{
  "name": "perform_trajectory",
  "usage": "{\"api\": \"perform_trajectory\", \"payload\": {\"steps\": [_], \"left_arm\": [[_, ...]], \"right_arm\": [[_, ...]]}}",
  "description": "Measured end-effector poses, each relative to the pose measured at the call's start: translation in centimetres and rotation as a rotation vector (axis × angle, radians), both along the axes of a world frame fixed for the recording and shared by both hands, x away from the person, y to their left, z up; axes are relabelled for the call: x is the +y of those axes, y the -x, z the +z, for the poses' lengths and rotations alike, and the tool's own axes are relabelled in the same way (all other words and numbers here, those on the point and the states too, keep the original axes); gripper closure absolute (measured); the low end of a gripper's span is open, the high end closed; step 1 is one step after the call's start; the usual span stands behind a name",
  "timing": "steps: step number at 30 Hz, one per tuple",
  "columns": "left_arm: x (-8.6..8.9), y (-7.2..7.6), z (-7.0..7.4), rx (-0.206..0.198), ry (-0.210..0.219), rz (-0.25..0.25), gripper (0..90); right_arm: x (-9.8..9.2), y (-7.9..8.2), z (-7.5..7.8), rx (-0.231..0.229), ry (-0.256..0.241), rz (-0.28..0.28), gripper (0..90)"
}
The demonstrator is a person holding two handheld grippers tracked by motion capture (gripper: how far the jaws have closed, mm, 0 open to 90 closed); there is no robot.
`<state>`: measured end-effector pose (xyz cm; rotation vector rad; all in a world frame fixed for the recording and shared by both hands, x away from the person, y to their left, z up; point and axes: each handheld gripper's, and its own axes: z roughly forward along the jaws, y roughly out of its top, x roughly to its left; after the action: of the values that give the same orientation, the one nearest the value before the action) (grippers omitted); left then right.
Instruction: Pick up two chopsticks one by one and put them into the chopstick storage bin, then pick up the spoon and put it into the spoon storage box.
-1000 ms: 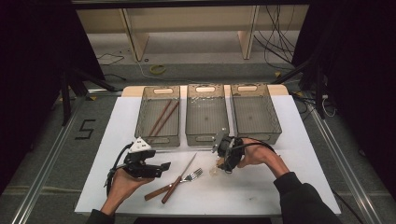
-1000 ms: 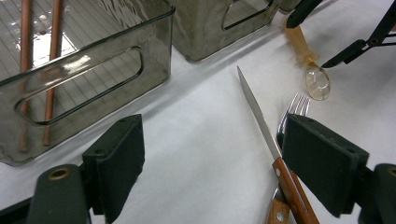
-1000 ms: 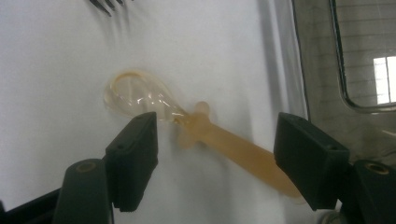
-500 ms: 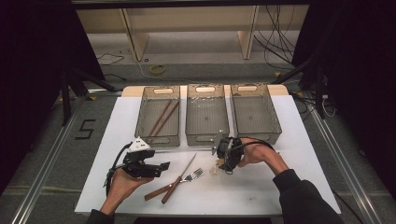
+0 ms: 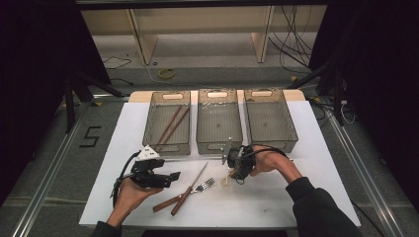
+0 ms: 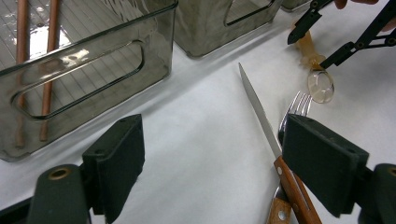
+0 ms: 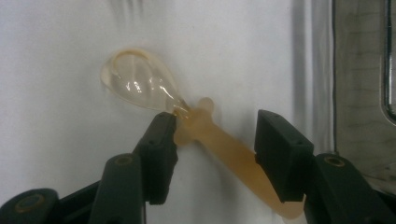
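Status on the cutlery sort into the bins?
Done: two brown chopsticks lie in the left bin. In hand: the right claw straddles the translucent spoon on the table, jaws open with one touching its neck, not yet clamped. Left: the knife and fork lie on the table by the open left claw. The middle bin and right bin look empty.
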<state>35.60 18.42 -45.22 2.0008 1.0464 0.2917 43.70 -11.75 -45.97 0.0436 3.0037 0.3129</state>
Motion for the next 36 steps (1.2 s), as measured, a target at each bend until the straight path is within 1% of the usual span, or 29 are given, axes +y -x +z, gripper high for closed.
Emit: {"api": "perform_trajectory", "payload": {"steps": [1, 2, 4, 5, 6, 8, 9, 10, 12, 14, 16, 17, 18, 20, 21, 22, 25, 27, 28, 30, 31, 32, 34, 35, 36], "left_arm": [[0.0, 0.0, 0.0, 0.000, -0.002, -0.003, 20.5], [0.0, 0.0, 0.0, 0.000, -0.002, -0.004, 20.6], [0.1, 0.0, 0.0, 0.001, -0.002, -0.004, 20.5], [0.1, 0.1, -0.1, 0.000, -0.003, -0.007, 20.5], [0.1, 0.1, -0.1, -0.001, 0.000, -0.003, 20.6], [0.1, 0.1, -0.1, -0.001, 0.000, -0.002, 20.6], [0.2, 0.1, 0.0, 0.000, 0.001, -0.003, 20.5], [0.2, 0.1, 0.0, 0.001, 0.003, -0.001, 20.5], [0.2, 0.1, 0.0, 0.002, 0.001, -0.004, 20.6], [0.2, 0.1, -0.1, 0.002, 0.002, -0.001, 20.6], [0.2, 0.1, -0.1, 0.003, 0.002, -0.001, 20.6], [0.2, 0.1, -0.1, 0.003, 0.002, -0.002, 20.6], [0.2, 0.1, -0.1, 0.003, 0.002, -0.002, 20.6], [0.3, 0.1, -0.1, 0.004, 0.001, -0.003, 20.6], [0.3, 0.2, -0.2, 0.004, 0.001, -0.004, 20.6], [0.3, 0.2, -0.2, 0.004, 0.000, -0.004, 20.6], [0.4, 0.2, -0.2, 0.003, 0.008, 0.003, 20.6], [0.5, 0.2, -0.2, 0.003, 0.004, 0.000, 20.6], [0.5, 0.2, -0.2, 0.001, 0.004, -0.001, 20.6], [0.5, 0.2, -0.2, 0.003, 0.005, -0.001, 20.6], [0.5, 0.2, -0.2, 0.003, 0.006, -0.001, 20.6], [0.5, 0.2, -0.2, 0.003, 0.006, -0.001, 20.7], [0.5, 0.2, -0.2, 0.003, 0.007, 0.001, 20.7], [0.5, 0.2, -0.3, 0.002, 0.008, 0.002, 20.7], [0.5, 0.2, -0.3, 0.003, 0.008, 0.003, 20.7]], "right_arm": [[0.0, 0.0, 0.0, 0.005, 0.003, -0.004, 50.8], [0.0, -0.1, 0.0, 0.007, 0.002, 0.003, 51.4], [0.1, 0.0, 0.0, 0.012, 0.006, -0.007, 53.9], [0.1, 0.0, 0.0, 0.015, 0.009, 0.004, 56.1], [0.2, 0.2, 0.1, 0.017, 0.013, 0.002, 57.4], [0.2, 0.3, 0.1, 0.022, 0.027, 0.004, 58.7], [0.2, 0.3, 0.1, 0.020, 0.027, 0.018, 59.2], [0.1, 0.3, 0.1, 0.026, 0.023, 0.005, 59.7], [0.1, 0.4, 0.2, 0.035, 0.034, 0.010, 60.7], [0.0, 0.6, 0.1, 0.039, 0.025, -0.004, 61.8], [-0.1, 0.7, 0.1, 0.048, 0.030, -0.005, 62.5], [-0.1, 0.8, 0.1, 0.048, 0.027, -0.017, 62.8], [-0.2, 0.8, 0.2, 0.047, 0.033, -0.009, 63.3], [-0.3, 1.0, 0.2, 0.055, 0.033, -0.018, 64.1], [-0.4, 1.1, 0.1, 0.051, 0.029, -0.016, 64.7], [-0.4, 1.1, 0.2, 0.055, 0.045, -0.013, 65.3], [-0.4, 1.5, 0.2, 0.060, 0.053, -0.022, 67.3], [-0.5, 1.6, 0.3, 0.070, 0.052, -0.019, 68.6], [-0.6, 1.6, 0.3, 0.069, 0.050, -0.013, 69.0], [-0.7, 1.7, 0.3, 0.071, 0.050, -0.024, 69.4], [-0.8, 1.7, 0.3, 0.065, 0.042, -0.018, 69.5], [-0.8, 1.8, 0.3, 0.069, 0.049, -0.021, 69.8], [-0.9, 1.9, 0.4, 0.062, 0.051, -0.016, 70.2], [-0.9, 2.0, 0.3, 0.065, 0.043, -0.022, 70.3], [-1.0, 2.0, 0.4, 0.064, 0.045, -0.022, 70.4]]}}
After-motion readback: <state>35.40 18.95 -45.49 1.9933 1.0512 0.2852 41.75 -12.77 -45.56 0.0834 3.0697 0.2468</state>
